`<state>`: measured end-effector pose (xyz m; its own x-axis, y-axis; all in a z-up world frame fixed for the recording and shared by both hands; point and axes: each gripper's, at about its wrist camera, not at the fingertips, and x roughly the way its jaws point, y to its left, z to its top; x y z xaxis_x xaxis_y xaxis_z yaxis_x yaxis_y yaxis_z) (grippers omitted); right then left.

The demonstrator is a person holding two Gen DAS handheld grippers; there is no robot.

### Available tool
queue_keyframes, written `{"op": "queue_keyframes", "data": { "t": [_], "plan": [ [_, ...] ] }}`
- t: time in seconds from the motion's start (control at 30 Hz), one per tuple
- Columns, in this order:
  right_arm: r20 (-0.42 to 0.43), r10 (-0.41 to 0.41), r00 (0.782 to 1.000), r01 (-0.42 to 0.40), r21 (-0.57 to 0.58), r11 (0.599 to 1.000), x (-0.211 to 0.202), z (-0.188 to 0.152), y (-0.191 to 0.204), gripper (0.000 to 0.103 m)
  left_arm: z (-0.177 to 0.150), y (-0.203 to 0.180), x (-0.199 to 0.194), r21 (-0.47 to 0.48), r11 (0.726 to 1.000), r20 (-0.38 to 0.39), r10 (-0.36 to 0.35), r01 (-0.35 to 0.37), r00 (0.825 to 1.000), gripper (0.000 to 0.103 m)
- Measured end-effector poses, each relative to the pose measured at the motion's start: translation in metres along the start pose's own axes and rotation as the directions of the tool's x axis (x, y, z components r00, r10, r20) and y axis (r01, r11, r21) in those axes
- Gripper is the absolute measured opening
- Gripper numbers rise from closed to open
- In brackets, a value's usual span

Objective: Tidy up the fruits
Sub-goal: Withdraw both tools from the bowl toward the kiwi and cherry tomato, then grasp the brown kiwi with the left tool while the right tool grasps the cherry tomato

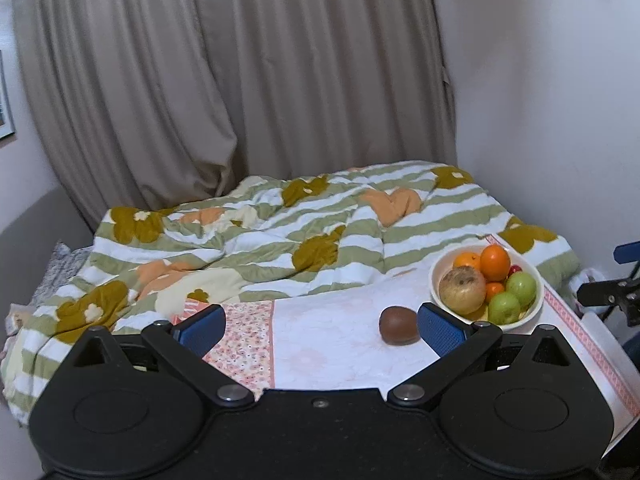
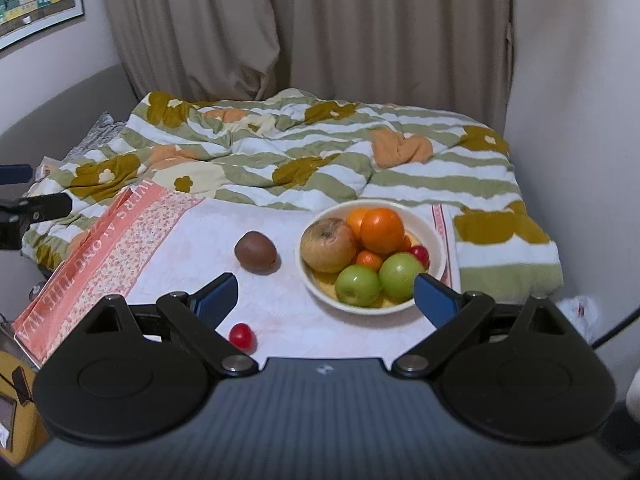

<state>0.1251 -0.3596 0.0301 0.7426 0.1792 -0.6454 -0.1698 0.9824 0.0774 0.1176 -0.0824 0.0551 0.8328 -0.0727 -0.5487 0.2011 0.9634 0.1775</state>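
Note:
A cream bowl (image 2: 434, 240) (image 1: 536, 276) on a pale cloth holds a brownish apple (image 2: 328, 245), oranges (image 2: 382, 230), two green apples (image 2: 357, 285) and a small red fruit (image 2: 420, 254). A brown kiwi (image 2: 255, 251) (image 1: 398, 325) lies on the cloth left of the bowl. A small red fruit (image 2: 241, 336) lies near the right gripper's left finger. My left gripper (image 1: 320, 326) is open and empty, with the kiwi just inside its right finger. My right gripper (image 2: 326, 300) is open and empty, in front of the bowl.
The cloth (image 2: 280, 304) has a pink floral border (image 2: 120, 248) and lies on a bed with a striped flowered quilt (image 2: 320, 152). Beige curtains (image 2: 320, 32) hang behind. A white wall (image 2: 580, 120) stands at the right.

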Motion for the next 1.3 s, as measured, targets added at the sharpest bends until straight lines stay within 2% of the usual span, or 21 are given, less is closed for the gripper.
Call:
{"op": "queue_keyframes", "data": {
  "t": [0.13,0.27,0.47,0.67,0.8,1.03,1.1,1.3],
  "plan": [
    [-0.022,-0.043,0.999,0.044,0.048,0.998,0.006,-0.010,0.020,0.103,0.000,0.021,0.024,0.024,0.996,-0.034,-0.083,0.084,0.996,0.103],
    [-0.052,-0.089,0.995,0.095,0.114,0.989,0.019,-0.019,0.040,0.103,0.002,0.036,0.051,0.066,0.982,-0.053,-0.172,0.175,0.984,0.103],
    [-0.100,-0.159,0.982,0.176,0.200,0.964,0.038,-0.022,0.069,0.103,0.007,0.048,0.097,0.140,0.936,-0.086,-0.314,0.323,0.946,0.103],
    [-0.154,-0.219,0.964,0.252,0.246,0.936,0.059,-0.020,0.089,0.103,0.013,0.043,0.148,0.258,0.851,-0.145,-0.434,0.458,0.889,0.103],
    [-0.198,-0.243,0.949,0.288,0.241,0.927,0.080,-0.022,0.099,0.103,0.015,0.028,0.183,0.332,0.777,-0.196,-0.498,0.535,0.845,0.103],
    [-0.274,-0.240,0.931,0.305,0.224,0.926,0.122,-0.031,0.108,0.103,0.004,-0.011,0.235,0.462,0.640,-0.298,-0.540,0.614,0.787,0.100],
    [-0.298,-0.237,0.925,0.307,0.217,0.926,0.133,-0.035,0.110,0.103,-0.001,-0.022,0.246,0.480,0.606,-0.330,-0.545,0.635,0.770,0.096],
    [-0.347,-0.216,0.913,0.307,0.233,0.923,0.156,-0.049,0.109,0.095,-0.015,-0.045,0.273,0.490,0.552,-0.400,-0.545,0.674,0.737,0.089]
  ]
}}
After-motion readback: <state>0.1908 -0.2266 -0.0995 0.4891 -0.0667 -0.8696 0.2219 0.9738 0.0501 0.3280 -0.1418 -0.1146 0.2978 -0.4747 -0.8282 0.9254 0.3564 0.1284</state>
